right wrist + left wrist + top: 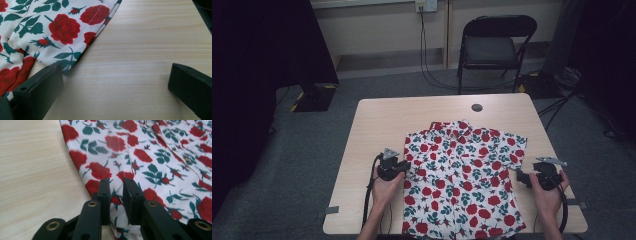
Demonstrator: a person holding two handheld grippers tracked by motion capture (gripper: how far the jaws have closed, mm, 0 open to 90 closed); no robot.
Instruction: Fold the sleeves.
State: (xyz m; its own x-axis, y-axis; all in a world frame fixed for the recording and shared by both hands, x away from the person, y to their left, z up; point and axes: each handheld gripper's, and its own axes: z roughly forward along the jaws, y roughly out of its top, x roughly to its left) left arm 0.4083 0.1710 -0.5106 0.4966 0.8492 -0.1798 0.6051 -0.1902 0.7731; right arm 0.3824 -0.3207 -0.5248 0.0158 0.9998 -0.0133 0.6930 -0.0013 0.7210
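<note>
Shirt [464,177] lies flat and unfolded, hem at the counter's [377,120] near edge. Left tongs [116,192] are nearly shut, pinching its side edge; right tongs [112,85] gape wide beside the sleeve, holding nothing. Folding looks barely begun.

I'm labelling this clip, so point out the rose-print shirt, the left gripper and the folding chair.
rose-print shirt [464,175]: high view, middle of its front.
left gripper [116,185]: left gripper view, midway between its jaw tips, on a pinched fold of fabric.
folding chair [489,49]: high view, on its seat.
</note>
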